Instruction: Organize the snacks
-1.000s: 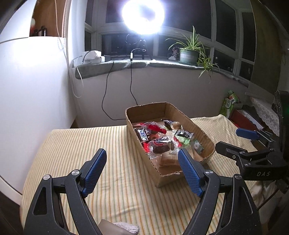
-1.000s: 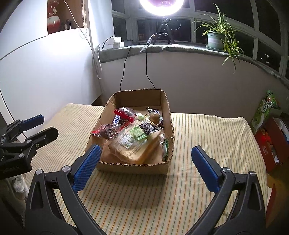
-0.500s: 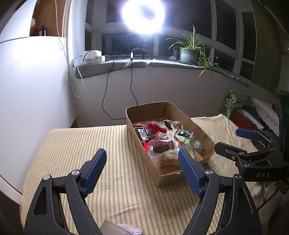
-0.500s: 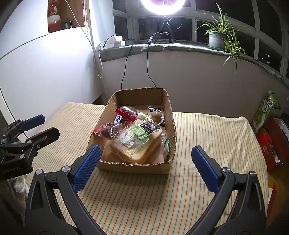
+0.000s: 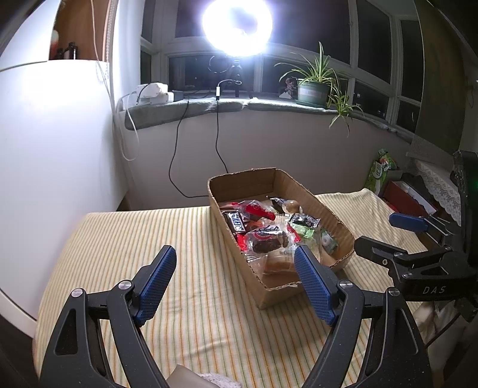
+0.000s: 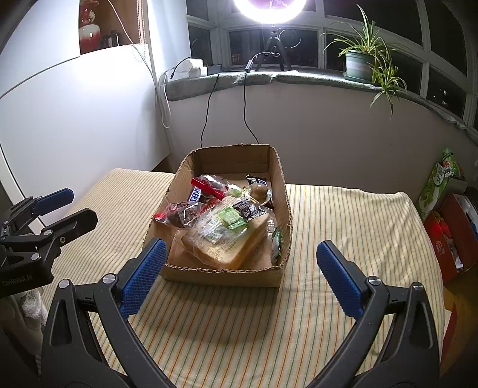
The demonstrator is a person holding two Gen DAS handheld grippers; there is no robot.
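Observation:
A cardboard box [image 6: 227,273] stands on the striped table [image 6: 343,215] and holds several snacks: a wrapped bread loaf [image 6: 230,241], a Snickers bar [image 6: 195,195], a red-wrapped cake [image 6: 182,213] and a green packet [image 6: 230,216]. The box also shows in the left wrist view [image 5: 298,185]. My left gripper [image 5: 236,283] is open and empty, hovering left of the box's near corner. My right gripper [image 6: 242,274] is open and empty, in front of the box's near wall. Each gripper shows in the other's view: the right gripper [image 5: 397,232] and the left gripper [image 6: 62,206].
A white wall panel [image 5: 53,149] borders the table's left side. A windowsill behind holds a ring light [image 5: 237,27], a potted plant [image 5: 312,89] and a power strip [image 5: 152,92], with cables hanging down. Red boxes [image 6: 451,235] and a green bag [image 6: 436,182] stand right of the table.
Both grippers have drifted slightly back from the box; it sits a little farther in each view. Both stay open and empty.

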